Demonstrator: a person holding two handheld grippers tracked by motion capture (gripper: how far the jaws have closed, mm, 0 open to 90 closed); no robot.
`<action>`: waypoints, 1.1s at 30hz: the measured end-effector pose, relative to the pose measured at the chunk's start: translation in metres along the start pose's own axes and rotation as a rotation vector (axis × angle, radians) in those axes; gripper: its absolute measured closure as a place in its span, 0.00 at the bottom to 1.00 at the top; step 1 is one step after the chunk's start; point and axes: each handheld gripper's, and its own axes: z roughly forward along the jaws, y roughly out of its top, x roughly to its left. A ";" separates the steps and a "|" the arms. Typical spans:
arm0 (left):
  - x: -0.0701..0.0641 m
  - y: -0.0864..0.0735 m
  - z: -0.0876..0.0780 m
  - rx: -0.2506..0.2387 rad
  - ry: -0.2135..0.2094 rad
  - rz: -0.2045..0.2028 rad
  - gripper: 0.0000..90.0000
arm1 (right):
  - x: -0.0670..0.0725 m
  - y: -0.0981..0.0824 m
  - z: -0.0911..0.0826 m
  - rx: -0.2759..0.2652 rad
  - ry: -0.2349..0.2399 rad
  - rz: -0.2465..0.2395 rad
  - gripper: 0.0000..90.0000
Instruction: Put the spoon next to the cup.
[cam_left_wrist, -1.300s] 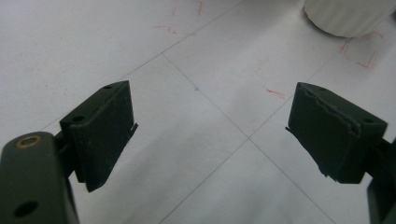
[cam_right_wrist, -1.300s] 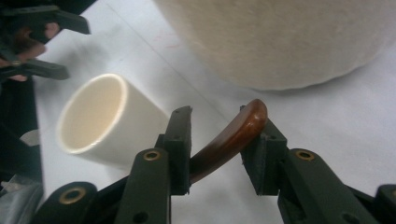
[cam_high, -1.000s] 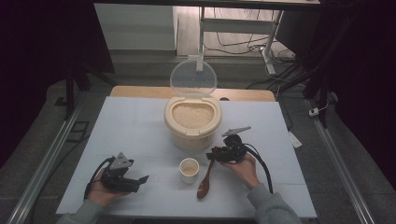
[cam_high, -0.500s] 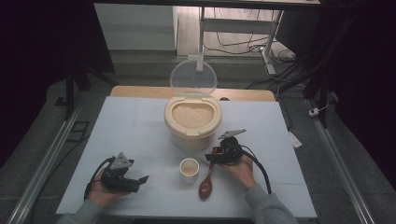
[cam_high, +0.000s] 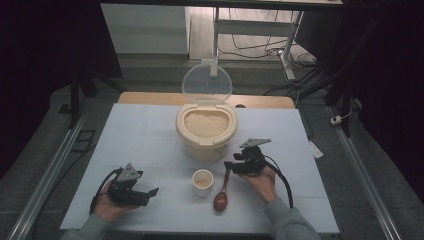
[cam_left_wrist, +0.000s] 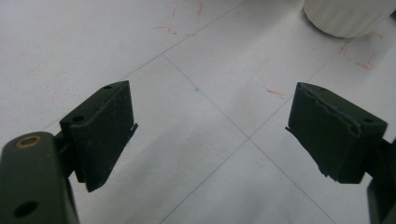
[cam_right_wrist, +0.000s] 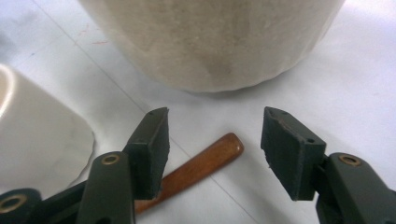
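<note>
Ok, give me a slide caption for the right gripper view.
Right tool open above the wooden spoon handle lying on the table, rice container behind, cup at left.

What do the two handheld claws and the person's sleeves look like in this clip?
Both the left claw and right claw are black, each topped by a grey three-cornered plate and trailing a black cable. Their jaws are flat black blocks with worn, chipped edges. The sleeves are grey.

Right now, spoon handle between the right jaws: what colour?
Reddish-brown wood, glossy. The spoon handle shows best in the right gripper view, lying on the table.
</note>
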 end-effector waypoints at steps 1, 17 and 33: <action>0.000 0.000 0.000 0.000 0.000 0.000 0.16 | 0.001 0.000 -0.004 -0.003 -0.004 -0.008 0.48; -0.001 0.000 -0.001 -0.009 0.007 0.000 0.16 | -0.003 -0.036 -0.069 -0.137 0.011 -0.035 0.48; -0.002 0.001 -0.004 -0.027 0.012 0.003 0.16 | -0.009 -0.076 -0.109 -0.163 -0.004 -0.078 0.48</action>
